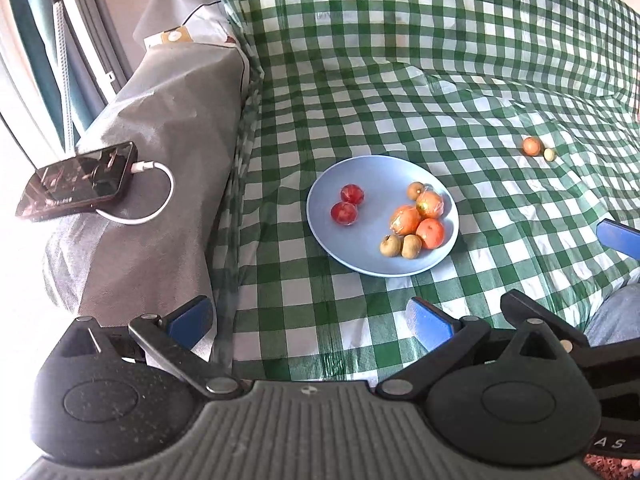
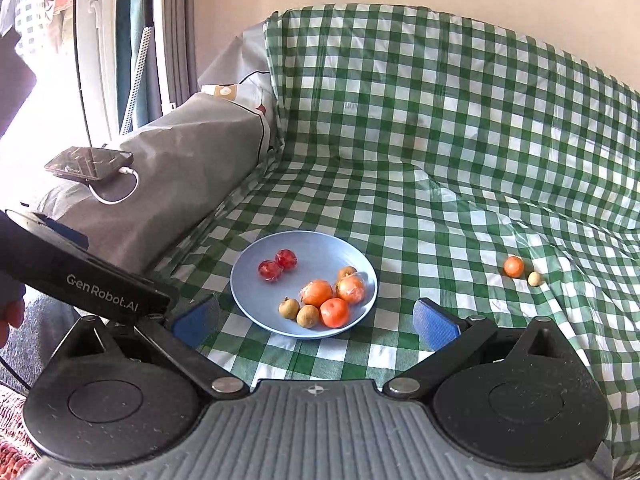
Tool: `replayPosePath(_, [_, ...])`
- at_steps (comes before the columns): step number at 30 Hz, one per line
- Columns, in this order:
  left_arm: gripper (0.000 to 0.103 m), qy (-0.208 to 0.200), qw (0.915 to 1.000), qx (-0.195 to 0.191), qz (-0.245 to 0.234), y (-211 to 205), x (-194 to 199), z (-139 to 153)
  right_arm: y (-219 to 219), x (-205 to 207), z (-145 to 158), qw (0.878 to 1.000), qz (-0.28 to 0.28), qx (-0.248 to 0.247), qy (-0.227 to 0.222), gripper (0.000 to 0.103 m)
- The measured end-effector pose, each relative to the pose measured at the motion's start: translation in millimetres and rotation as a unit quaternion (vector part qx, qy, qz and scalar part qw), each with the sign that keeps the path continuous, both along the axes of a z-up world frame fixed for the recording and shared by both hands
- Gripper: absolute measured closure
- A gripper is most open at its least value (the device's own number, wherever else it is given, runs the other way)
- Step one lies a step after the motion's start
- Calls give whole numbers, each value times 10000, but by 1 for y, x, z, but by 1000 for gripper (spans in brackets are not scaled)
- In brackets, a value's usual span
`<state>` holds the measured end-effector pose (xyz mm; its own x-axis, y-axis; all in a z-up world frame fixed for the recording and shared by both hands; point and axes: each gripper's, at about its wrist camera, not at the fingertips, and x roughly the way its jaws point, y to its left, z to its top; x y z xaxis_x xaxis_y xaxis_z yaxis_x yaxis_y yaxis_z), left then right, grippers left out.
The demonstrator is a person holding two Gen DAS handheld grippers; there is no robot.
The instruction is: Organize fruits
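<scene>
A blue plate point(image 1: 372, 184) point(image 2: 320, 248) sits on the green checked cloth. It holds two red fruits point(image 1: 347, 205) point(image 2: 278, 265), three oranges point(image 1: 420, 216) point(image 2: 328, 298) and three small brown longans point(image 1: 400, 245) point(image 2: 298, 311). One orange point(image 1: 531, 145) point(image 2: 513, 266) and a pale longan point(image 1: 549, 154) point(image 2: 534, 279) lie loose on the cloth to the right. My left gripper point(image 1: 310, 322) is open and empty, near of the plate. My right gripper point(image 2: 316, 322) is open and empty, just in front of the plate; its blue finger shows in the left wrist view point(image 1: 618, 236).
A grey covered armrest point(image 1: 168, 128) point(image 2: 188, 152) stands at the left with a phone point(image 1: 80, 178) point(image 2: 90, 164) on a white cable. The cloth rises up the sofa back point(image 1: 440, 20) behind. The left gripper's body point(image 2: 80, 276) crosses the right wrist view's left.
</scene>
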<state>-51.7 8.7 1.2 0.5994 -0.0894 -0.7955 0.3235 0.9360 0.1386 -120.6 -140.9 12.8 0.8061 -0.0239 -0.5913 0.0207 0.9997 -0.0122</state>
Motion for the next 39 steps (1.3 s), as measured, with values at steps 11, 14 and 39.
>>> replayPosePath(11, [0,76,9999,111,-42,-7,6,-5,-6,3,-6,9998,-68,139,91,1])
replayPosePath(14, [0,110,9997,193,-82,-13,10,-7,-11,5,-10,9995,-156,229,129,1])
replayPosePath(39, [0,219,9724,193,-2317,-307,145,-64,-272,85,-111,9563,-2908,82,305,1])
